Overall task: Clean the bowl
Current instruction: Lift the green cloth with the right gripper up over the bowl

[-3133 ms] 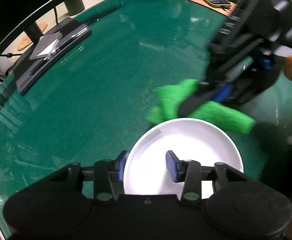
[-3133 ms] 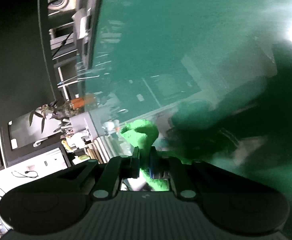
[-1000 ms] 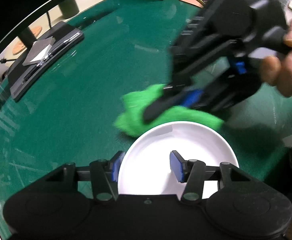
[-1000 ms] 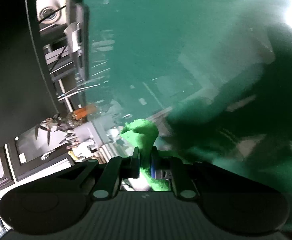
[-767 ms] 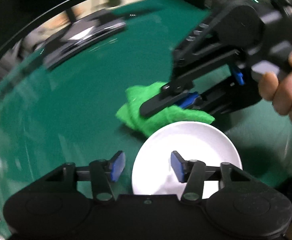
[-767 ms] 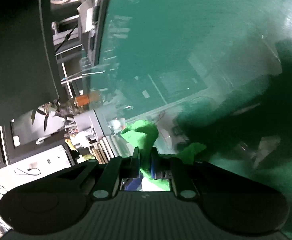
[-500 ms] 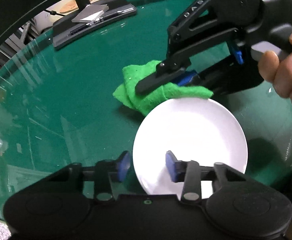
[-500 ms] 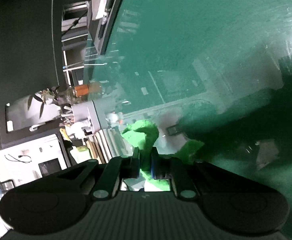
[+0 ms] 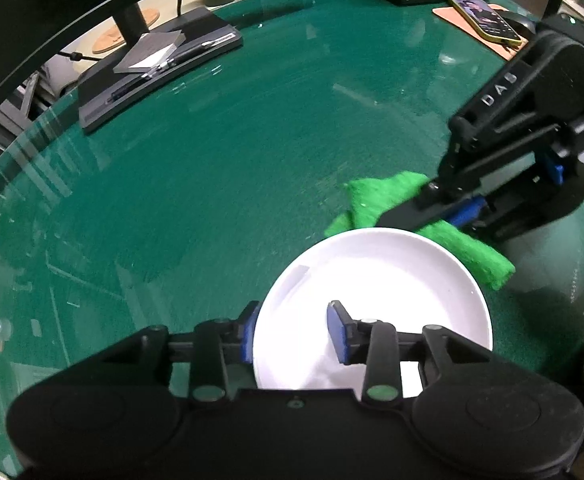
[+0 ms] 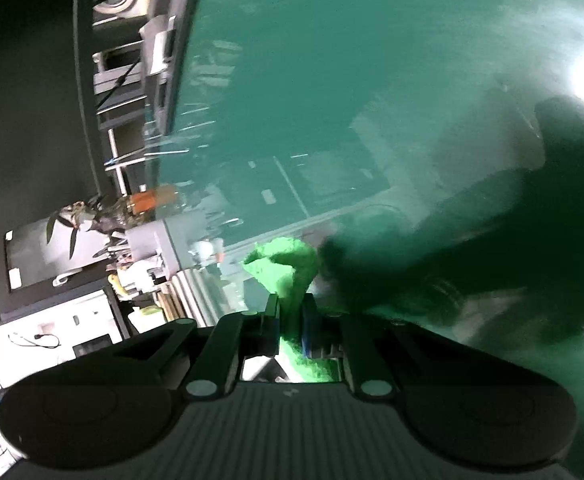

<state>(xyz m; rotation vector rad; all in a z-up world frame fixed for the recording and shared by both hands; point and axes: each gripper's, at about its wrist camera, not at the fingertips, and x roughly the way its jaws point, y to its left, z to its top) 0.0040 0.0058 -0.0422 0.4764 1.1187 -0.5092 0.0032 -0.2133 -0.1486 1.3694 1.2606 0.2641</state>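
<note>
The green glass-topped table (image 9: 220,168) fills both views, with a black monitor base (image 9: 152,68) far left and a phone (image 9: 485,20) on a tan mat at the far right, both back in view after the left camera's swing half a second ago. The white bowl (image 9: 371,280) sits on the table directly under the left gripper (image 9: 293,334); compared with a second ago it lies a little further right in that view. The left jaws straddle the bowl's near rim, one blue pad outside, one inside, and are opening, not pressing on the rim. The right gripper (image 10: 290,320) stays clamped tight on the green cloth (image 9: 383,196), which still trails over the bowl's far rim but now sits further right than a second ago, no longer bunched at the left.
</note>
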